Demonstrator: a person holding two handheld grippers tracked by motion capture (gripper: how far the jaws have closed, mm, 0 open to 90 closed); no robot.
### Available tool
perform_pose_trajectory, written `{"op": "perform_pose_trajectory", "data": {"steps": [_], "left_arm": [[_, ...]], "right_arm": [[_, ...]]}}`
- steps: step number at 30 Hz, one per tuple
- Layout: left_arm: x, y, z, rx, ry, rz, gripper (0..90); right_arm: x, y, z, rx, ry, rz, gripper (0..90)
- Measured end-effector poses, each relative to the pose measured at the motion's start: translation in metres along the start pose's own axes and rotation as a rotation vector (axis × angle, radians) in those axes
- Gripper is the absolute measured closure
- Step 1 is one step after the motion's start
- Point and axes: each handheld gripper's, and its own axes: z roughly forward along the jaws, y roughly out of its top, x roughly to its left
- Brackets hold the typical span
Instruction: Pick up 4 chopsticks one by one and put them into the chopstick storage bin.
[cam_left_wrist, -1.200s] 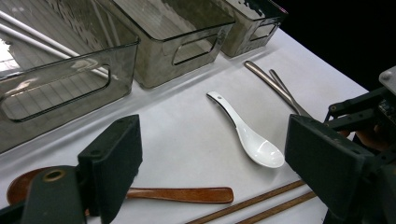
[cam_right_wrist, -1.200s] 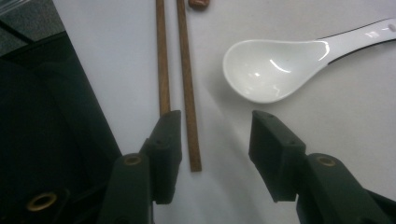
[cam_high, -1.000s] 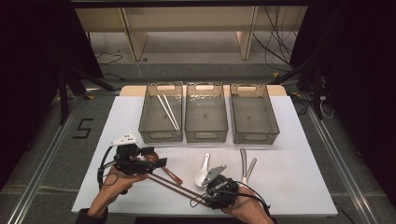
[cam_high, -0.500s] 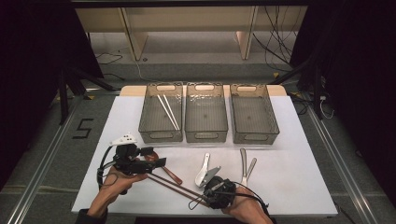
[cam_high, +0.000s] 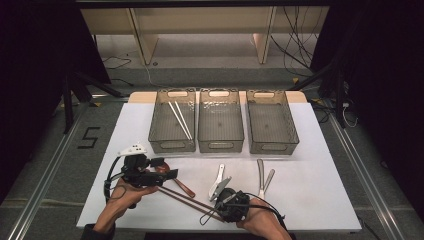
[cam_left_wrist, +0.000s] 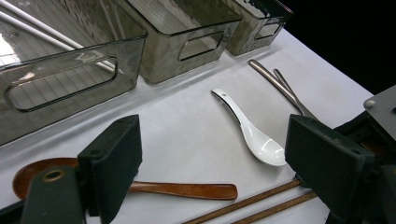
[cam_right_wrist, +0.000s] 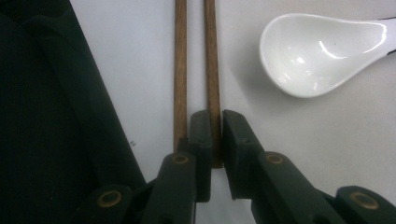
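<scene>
Two brown chopsticks (cam_high: 187, 197) lie side by side on the white table (cam_high: 310, 200), running up-left from my right gripper (cam_high: 221, 206). In the right gripper view the jaws have just been closing, and my right gripper (cam_right_wrist: 215, 135) now pinches the near end of the right-hand chopstick (cam_right_wrist: 212, 79). The other chopstick (cam_right_wrist: 180, 70) lies just outside the left jaw. A white spoon (cam_right_wrist: 322, 51) rests close on the right. My left gripper (cam_high: 167, 169) is open over a wooden spoon (cam_left_wrist: 182, 190), with nothing between its pads (cam_left_wrist: 112, 163).
Three smoky clear bins stand in a row at the back: the left bin (cam_high: 172, 146) holds white chopsticks (cam_high: 180, 120), beside the middle bin (cam_high: 220, 145) and the right bin (cam_high: 274, 147). Two metal utensils (cam_high: 261, 175) lie right of the white spoon (cam_high: 218, 180).
The right gripper's jaws have drawn together at the chopsticks' near end. Both hands have hardly shifted, and the left gripper stays open.
</scene>
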Motion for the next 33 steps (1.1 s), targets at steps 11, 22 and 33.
{"op": "perform_pose_trajectory", "data": {"steps": [11, 22, 33], "left_arm": [[0.000, 0.000, -0.001, -0.001, 0.003, 0.001, 18.6], [0.002, 0.001, -0.006, -0.027, 0.025, -0.032, 18.8], [-0.004, 0.009, -0.018, -0.112, 0.036, -0.108, 18.8]], "right_arm": [[0.001, 0.002, 0.000, 0.010, 0.002, -0.038, 85.1], [-0.001, 0.004, -0.009, -0.073, 0.017, -0.019, 85.3], [-0.019, -0.002, -0.033, -0.226, -0.033, 0.075, 85.2]]}}
